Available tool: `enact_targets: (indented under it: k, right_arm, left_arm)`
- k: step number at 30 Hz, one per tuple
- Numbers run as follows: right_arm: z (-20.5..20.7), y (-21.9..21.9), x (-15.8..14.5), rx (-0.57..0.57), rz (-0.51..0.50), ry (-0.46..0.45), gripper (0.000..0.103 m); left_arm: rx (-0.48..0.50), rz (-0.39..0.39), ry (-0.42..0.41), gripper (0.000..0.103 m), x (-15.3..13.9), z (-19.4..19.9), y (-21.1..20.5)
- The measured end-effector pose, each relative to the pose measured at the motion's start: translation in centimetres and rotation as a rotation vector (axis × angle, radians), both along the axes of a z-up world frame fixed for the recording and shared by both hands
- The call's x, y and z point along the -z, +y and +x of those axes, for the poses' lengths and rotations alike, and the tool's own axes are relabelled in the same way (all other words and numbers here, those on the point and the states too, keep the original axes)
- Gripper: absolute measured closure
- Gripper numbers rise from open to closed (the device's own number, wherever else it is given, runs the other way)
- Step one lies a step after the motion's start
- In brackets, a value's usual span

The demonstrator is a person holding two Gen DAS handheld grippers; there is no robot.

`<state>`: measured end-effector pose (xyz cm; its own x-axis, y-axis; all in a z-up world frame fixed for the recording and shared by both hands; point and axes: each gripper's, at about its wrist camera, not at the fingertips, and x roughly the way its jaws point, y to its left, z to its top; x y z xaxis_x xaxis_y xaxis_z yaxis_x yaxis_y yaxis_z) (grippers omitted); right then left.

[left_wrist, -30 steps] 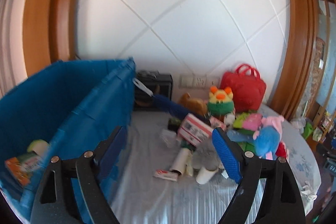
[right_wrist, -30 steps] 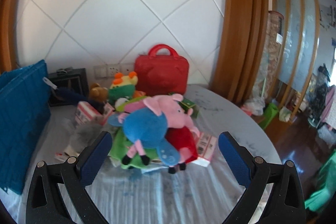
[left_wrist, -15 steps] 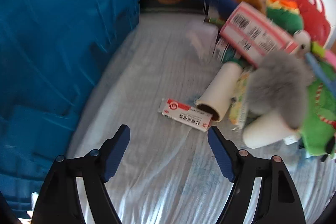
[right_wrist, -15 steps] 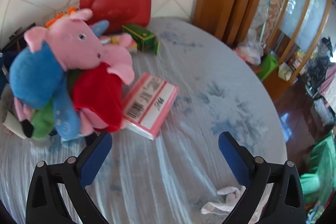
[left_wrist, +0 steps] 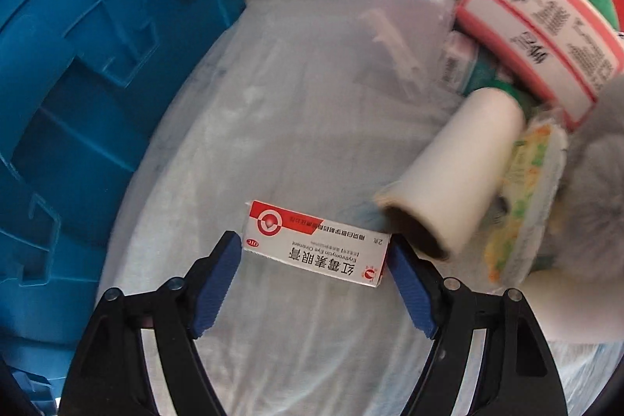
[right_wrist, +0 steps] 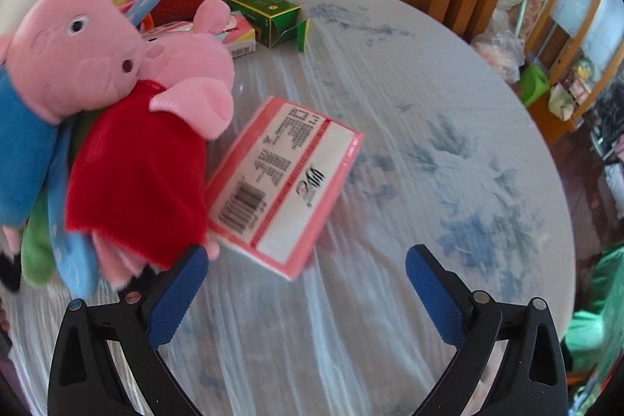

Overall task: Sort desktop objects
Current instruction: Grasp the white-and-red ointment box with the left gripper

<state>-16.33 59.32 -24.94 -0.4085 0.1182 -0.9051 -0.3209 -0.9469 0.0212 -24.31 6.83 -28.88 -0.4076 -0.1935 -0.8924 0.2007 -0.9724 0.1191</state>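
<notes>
At the bottom centre of the left wrist frame my left gripper (left_wrist: 314, 256) brackets the small red-and-white box (left_wrist: 316, 243); its long side runs across from pad to pad, jaws spread and just narrowed, pads beside the box's ends but not yet pressing; my right gripper (right_wrist: 306, 273) hangs wide and empty, the pink packet (right_wrist: 284, 186) just above it in its own frame; the left is nearer.

Bright, even daylight in both views, soft shadows only. Heavy fisheye bending plus dark vignette at the corners. Motion blur smears the grey plush (left_wrist: 596, 182) and tablecloth (right_wrist: 390, 127) print.
</notes>
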Motion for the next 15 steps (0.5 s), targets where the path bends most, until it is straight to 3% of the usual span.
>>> enact_targets:
  k: [8, 15]
  right_arm:
    - [-2.9, 1.1, 2.2, 0.033, -0.042, -0.02, 0.0]
    - [-2.5, 1.4, 2.0, 0.046, -0.05, -0.024, 0.0]
  left_arm:
    - [-0.003, -0.005, -0.073, 0.027, -1.2, 5.1, -3.1]
    - [-0.077, 0.067, 0.022, 0.027, -4.3, 5.7, -3.7]
